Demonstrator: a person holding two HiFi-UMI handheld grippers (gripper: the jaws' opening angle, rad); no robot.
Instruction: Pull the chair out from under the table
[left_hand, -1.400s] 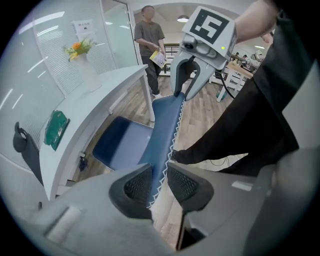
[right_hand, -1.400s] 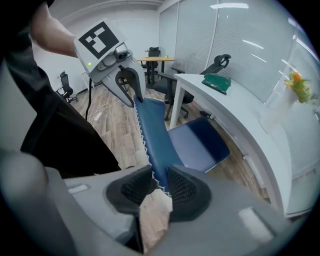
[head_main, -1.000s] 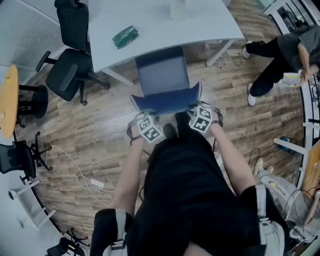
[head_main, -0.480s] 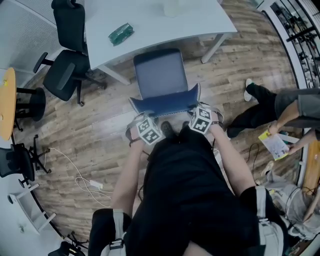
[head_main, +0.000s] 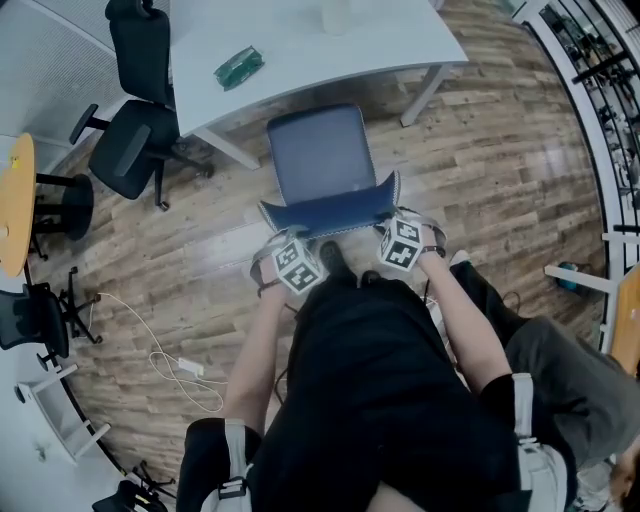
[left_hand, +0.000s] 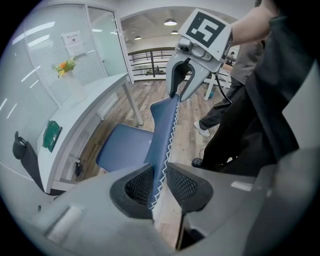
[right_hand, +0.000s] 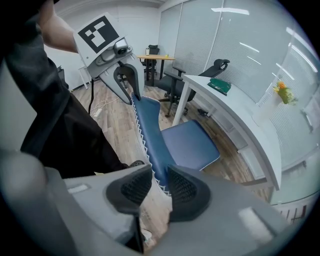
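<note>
**Item:** blue padded chair (head_main: 320, 158) w/ white zigzag edge stitching. Sits directly ahead of both grippers. Its seat lies beyond the jaws, far end just at the rim of the white curved table (head_main: 300, 35).

**L:** left gripper (left_hand: 159, 179) points steeply down. Jaws closing on the backrest top edge (left_hand: 167, 125), pads on both faces.

**R:** right gripper (right_hand: 159, 185), same pose. Narrow gap filled by the opp. end of that edge, clamped.

**Misc:** flat green packet (head_main: 238, 68) on the table, beyond the left gripper. Black office chair (head_main: 135, 150) further to its left.
</note>
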